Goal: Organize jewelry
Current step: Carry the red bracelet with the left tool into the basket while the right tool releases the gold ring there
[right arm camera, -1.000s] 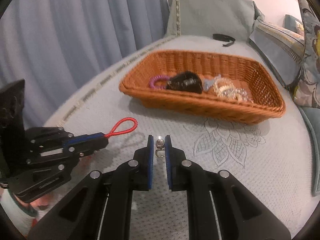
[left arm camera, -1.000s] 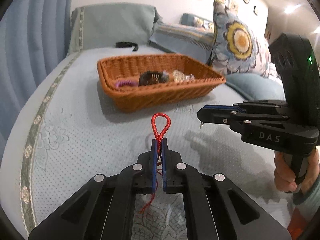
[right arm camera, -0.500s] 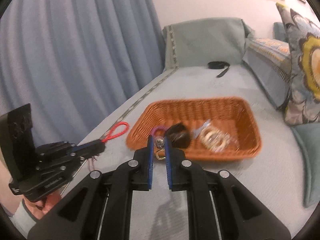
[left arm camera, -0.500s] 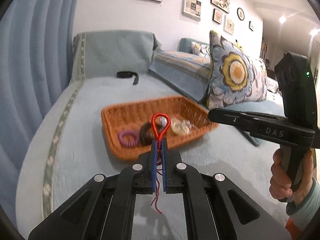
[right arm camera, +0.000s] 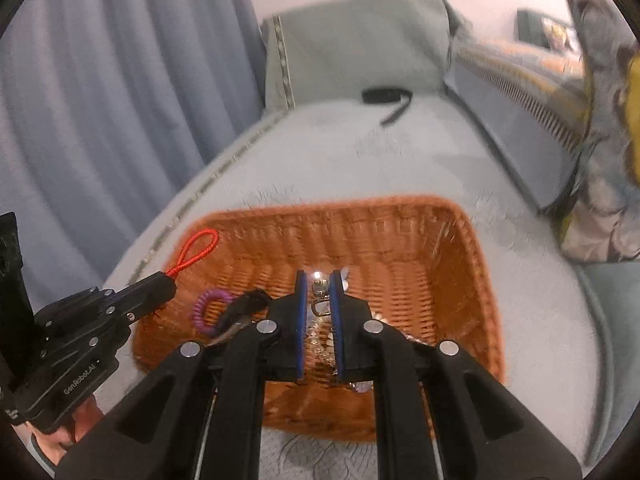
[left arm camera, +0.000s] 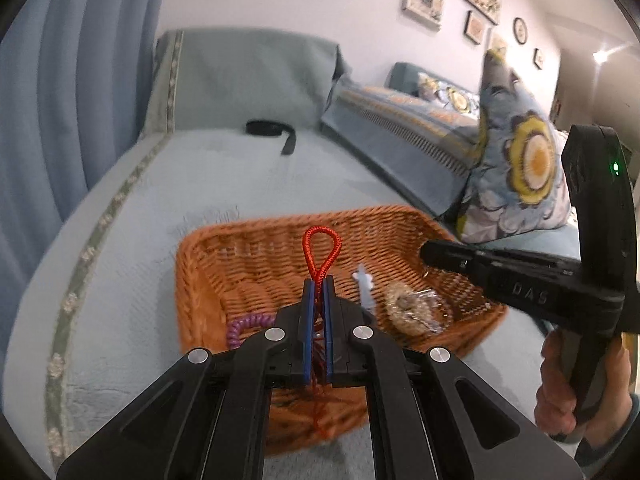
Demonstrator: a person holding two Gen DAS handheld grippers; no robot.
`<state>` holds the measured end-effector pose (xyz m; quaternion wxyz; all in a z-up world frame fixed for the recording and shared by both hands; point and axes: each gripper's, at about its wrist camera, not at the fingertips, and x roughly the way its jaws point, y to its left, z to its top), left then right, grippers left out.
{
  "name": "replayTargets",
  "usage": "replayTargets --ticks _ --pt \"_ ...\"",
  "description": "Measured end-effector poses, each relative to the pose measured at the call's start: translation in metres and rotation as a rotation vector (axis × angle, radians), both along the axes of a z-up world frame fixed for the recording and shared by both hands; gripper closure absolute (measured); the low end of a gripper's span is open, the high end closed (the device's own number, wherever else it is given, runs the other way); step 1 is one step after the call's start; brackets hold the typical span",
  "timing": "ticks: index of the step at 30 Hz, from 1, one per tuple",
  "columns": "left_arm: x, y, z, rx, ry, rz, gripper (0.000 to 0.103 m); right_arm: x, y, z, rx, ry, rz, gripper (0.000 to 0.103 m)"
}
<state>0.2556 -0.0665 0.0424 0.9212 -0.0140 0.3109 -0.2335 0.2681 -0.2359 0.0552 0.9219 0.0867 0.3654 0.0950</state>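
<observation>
Pale quilted bed carries a wicker basket [left arm camera: 208, 264]. Left hand-held gripper [left arm camera: 318, 280] clenches a limp, light red cord [left arm camera: 320, 248] above it; at three o'clock, right hand-held gripper [right arm camera: 319, 280] pinches a tiny, slippery metal clasp [right arm camera: 319, 286], best held by its ring.

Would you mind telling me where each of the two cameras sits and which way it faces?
Left wrist: on the left gripper, looking along jaws shut on a red cord into the wicker basket; the right gripper and a hand show at right.
Right wrist: on the right gripper, jaws shut on a small metal clasp above the basket; the left gripper shows at left.
Shared: basket, purple coil tie, red cord, black strap.
</observation>
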Motion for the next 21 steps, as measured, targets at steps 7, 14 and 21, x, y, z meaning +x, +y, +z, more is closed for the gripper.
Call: replayTargets --ticks 7,14,21 --pt "0.025 -0.002 -0.015 -0.024 0.058 0.031 0.100 0.016 -0.001 -0.026 -0.004 0.066 -0.019 0.093" --pt "0.009 0.006 -0.004 -0.059 0.025 0.015 0.063 0.013 -0.017 -0.027 0.075 0.104 -0.040 0.061" --pt "-0.043 0.035 0.038 -0.119 -0.065 0.032 0.047 -0.033 -0.017 0.010 0.088 0.015 -0.027 0.061"
